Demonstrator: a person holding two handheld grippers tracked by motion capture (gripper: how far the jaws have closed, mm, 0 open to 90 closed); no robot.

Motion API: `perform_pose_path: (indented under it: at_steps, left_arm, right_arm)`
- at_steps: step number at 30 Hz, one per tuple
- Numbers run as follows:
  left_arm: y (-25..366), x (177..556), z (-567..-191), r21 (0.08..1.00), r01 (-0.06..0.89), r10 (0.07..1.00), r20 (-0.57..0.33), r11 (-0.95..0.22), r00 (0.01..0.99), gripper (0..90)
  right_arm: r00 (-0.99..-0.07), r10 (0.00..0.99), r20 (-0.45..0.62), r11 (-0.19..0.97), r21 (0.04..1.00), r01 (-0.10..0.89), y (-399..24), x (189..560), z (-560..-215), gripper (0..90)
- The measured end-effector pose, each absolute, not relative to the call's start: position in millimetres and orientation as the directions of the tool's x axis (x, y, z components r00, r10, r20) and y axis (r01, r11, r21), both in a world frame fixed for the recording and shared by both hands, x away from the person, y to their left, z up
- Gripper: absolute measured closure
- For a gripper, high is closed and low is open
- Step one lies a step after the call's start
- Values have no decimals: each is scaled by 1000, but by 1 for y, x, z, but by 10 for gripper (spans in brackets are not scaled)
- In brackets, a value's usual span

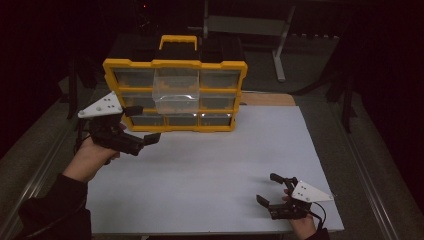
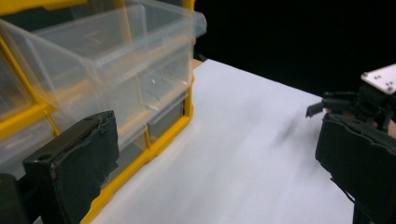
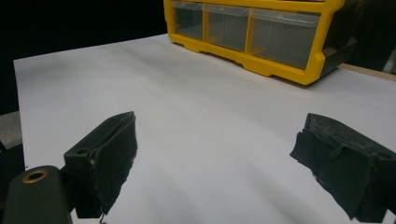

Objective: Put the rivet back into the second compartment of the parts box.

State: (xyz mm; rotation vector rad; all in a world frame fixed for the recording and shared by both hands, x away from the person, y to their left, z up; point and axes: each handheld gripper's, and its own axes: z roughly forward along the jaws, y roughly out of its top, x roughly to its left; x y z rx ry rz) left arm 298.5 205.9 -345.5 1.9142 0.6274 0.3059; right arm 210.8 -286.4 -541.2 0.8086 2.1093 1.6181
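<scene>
Clear plastic drawer (image 1: 175, 91) juts from yellow organizer (image 1: 111, 67), just beyond gaping left claw (image 1: 142, 124); right claw (image 1: 270, 189) likewise apart.

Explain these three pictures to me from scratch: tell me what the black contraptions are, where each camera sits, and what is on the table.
There is no robot here. A person holds a hand-held tool in each hand, each with two black jaws. The high view looks down on the table: the left gripper hovers by the yellow organizer, and the right gripper sits near the table's front edge. Both have their jaws spread and hold nothing. The other two pictures come from cameras riding on the tools, looking out between the jaws. The white table carries the organizer, a yellow-framed cabinet of clear plastic drawers with a handle on top. One clear drawer in the middle column is pulled partly out; it looks empty.
</scene>
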Motion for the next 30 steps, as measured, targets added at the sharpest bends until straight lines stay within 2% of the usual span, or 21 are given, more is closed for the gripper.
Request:
perform_pose_path:
  at_steps: [30]
  left_arm:
    - [214,233,-434,898,295,530,-85,-326,844,0]
  right_arm:
    - [-771,635,51,181,960,213,-286,210,-541,112]
